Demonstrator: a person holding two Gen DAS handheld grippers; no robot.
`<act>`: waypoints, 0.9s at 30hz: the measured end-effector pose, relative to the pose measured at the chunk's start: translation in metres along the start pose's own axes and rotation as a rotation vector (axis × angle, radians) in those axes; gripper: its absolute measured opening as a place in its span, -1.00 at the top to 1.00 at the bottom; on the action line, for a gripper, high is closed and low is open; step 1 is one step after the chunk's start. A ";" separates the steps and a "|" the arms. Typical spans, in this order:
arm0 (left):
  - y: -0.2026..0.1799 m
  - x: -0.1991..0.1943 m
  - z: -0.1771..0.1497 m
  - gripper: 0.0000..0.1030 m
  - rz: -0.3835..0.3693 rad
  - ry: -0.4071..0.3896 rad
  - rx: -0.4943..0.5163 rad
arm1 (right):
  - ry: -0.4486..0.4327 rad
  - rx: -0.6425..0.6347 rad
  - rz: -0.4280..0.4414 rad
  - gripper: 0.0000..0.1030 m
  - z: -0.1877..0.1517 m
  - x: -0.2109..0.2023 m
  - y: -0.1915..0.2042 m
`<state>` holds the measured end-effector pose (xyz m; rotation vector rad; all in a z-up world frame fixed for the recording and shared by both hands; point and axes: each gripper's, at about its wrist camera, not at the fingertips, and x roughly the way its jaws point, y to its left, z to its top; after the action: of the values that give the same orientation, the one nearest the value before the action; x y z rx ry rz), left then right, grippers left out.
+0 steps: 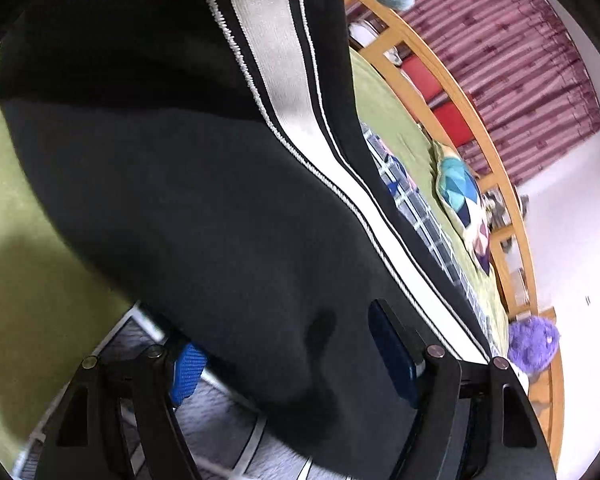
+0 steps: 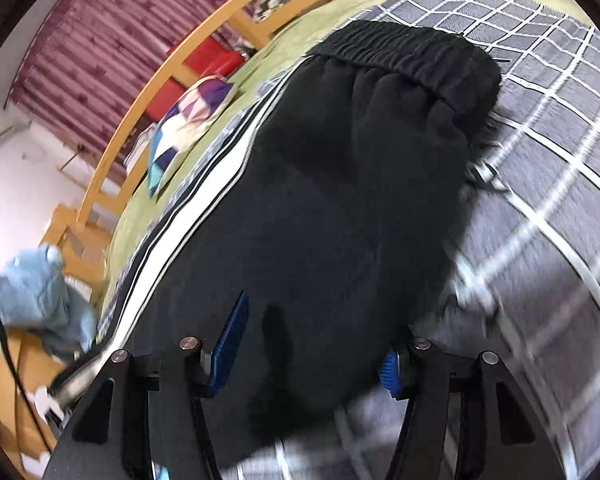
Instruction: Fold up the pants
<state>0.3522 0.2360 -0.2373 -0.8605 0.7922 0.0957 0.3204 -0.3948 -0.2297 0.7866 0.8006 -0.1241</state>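
A: Where do the pants (image 2: 340,184) lie?
B: On the checked blanket (image 2: 540,160), long axis running away, waistband (image 2: 404,56) far.
A: And the tools?
B: Right gripper (image 2: 308,356) straddles the near end, jaws half open; left gripper (image 1: 292,364) wide, cloth between, grip unclear.

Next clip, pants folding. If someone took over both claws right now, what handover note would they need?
Left claw: open, pants fabric between its pads, seemingly not pinched.
Right claw: open, fabric loose between its pads too.
Pants: lying on the checked blanket, waistband at the far end, white stripe along one edge.
Done: pants laid out narrow, apparently legs together.
Left: probably re-grip and fold across the length.
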 end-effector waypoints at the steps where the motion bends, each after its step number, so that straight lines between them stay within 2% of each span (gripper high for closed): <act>1: -0.003 0.002 0.001 -0.38 0.005 -0.008 -0.001 | -0.007 0.009 -0.001 0.02 0.005 0.005 0.000; 3: -0.005 0.002 0.008 0.36 0.043 -0.020 0.008 | -0.023 0.027 -0.039 0.70 0.017 0.016 0.000; 4: -0.005 -0.002 0.014 0.66 0.054 -0.030 0.021 | -0.014 0.036 -0.020 0.74 0.021 0.020 0.000; 5: -0.005 -0.006 0.020 0.71 0.020 -0.012 0.024 | -0.014 0.037 -0.005 0.77 0.026 0.018 0.002; 8: -0.016 -0.032 0.022 0.72 -0.003 -0.016 0.045 | -0.064 -0.089 -0.003 0.78 0.033 -0.014 0.027; 11: -0.035 -0.070 0.007 0.72 0.008 -0.036 0.125 | -0.106 -0.196 -0.016 0.79 0.037 -0.050 0.053; 13: -0.036 -0.094 -0.009 0.72 -0.002 -0.029 0.136 | -0.113 -0.223 -0.031 0.79 0.037 -0.075 0.055; 16: -0.029 -0.129 -0.045 0.72 -0.021 0.004 0.147 | -0.105 -0.209 -0.032 0.79 0.029 -0.122 0.032; 19: -0.019 -0.159 -0.089 0.72 -0.019 0.054 0.180 | -0.088 -0.240 -0.075 0.79 0.004 -0.173 -0.005; 22: -0.006 -0.179 -0.128 0.72 -0.007 0.092 0.209 | -0.039 -0.224 -0.097 0.79 -0.026 -0.208 -0.051; 25: 0.004 -0.184 -0.150 0.70 0.020 0.097 0.230 | 0.000 -0.207 -0.129 0.77 -0.053 -0.216 -0.087; 27: 0.009 -0.177 -0.155 0.69 0.046 0.090 0.231 | 0.029 -0.186 -0.129 0.74 -0.067 -0.207 -0.103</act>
<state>0.1304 0.1724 -0.1873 -0.6311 0.8888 0.0057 0.0955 -0.4615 -0.1775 0.5621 0.8775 -0.1515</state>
